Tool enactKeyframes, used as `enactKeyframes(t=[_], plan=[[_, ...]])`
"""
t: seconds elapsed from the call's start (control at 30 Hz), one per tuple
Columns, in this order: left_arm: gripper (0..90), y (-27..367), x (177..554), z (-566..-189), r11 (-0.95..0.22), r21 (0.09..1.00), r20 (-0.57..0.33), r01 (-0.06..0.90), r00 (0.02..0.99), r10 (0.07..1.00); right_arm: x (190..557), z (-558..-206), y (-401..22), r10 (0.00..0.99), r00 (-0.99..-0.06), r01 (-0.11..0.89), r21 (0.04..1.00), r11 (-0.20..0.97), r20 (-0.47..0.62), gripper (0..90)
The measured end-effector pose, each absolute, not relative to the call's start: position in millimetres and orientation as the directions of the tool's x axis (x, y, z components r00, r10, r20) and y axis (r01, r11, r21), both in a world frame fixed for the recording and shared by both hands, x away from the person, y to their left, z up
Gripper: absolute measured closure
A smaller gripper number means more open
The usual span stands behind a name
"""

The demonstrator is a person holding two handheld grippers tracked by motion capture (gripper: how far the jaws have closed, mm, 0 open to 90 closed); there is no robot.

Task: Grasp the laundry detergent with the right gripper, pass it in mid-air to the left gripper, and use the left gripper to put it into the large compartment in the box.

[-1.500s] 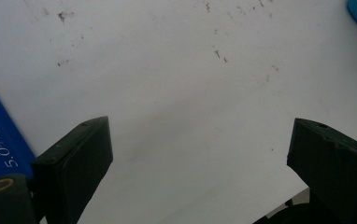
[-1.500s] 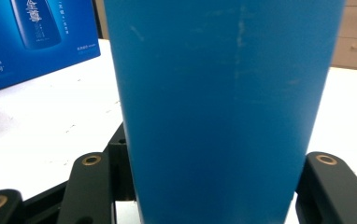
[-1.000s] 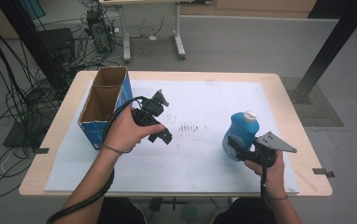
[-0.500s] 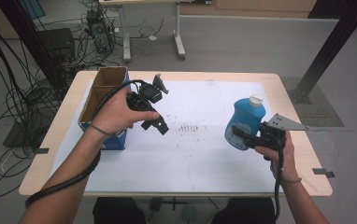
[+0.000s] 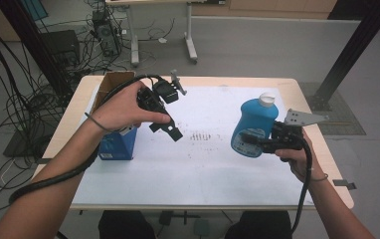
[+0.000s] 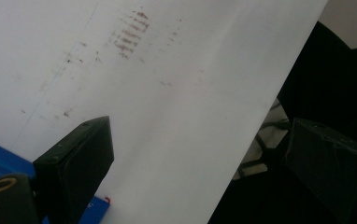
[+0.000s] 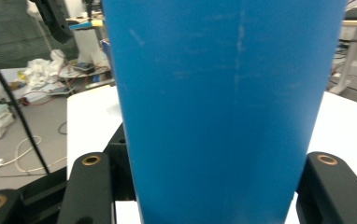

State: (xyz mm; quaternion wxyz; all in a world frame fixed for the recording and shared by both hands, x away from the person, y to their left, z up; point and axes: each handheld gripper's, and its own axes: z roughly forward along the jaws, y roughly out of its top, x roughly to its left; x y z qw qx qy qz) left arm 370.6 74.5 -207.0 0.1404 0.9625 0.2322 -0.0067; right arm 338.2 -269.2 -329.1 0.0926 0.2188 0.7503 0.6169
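Observation:
A blue bottle [image 5: 251, 128] with a white cap [image 5: 265, 99] hangs above the right side of the table, leaning slightly. My right gripper [image 5: 263, 143] is shut on its lower body. In the right gripper view the bottle [image 7: 223, 102] stands between the two black jaws of that gripper [image 7: 214, 186]. My left gripper [image 5: 167, 113] is held in the air to the right of an open cardboard box [image 5: 109, 85] with blue sides. The left gripper view looks down on the white sheet [image 6: 167, 93], and its gripper [image 6: 204, 163] is open wide with nothing between the jaws.
The white sheet [image 5: 198, 169] covers most of the table and has faint reddish marks [image 5: 198, 135] at its middle. Cables [image 5: 24, 104] lie on the floor to the left. A desk's legs [image 5: 190, 45] stand behind the table and a black post [image 5: 347, 55] rises at the right.
My right gripper has raised the blue bottle off the table. My left hand has lifted its open gripper higher and a little farther back, beside the box.

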Motion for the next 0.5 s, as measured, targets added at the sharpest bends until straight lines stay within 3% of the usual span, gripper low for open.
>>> enactKeyframes(t=[0.2,0.5], plan=[[8.3,66,365,-198,-0.906,0.261,-0.049,0.333,0.942,0.332,341,-326,-264,0.392,-0.909,0.214,0.965,0.149,0.141,43.5],[8.4,58,363,-185,-0.929,0.249,-0.030,0.273,0.961,0.274,342,-322,-259,0.339,-0.932,0.192,0.967,0.165,0.127,43.5]])
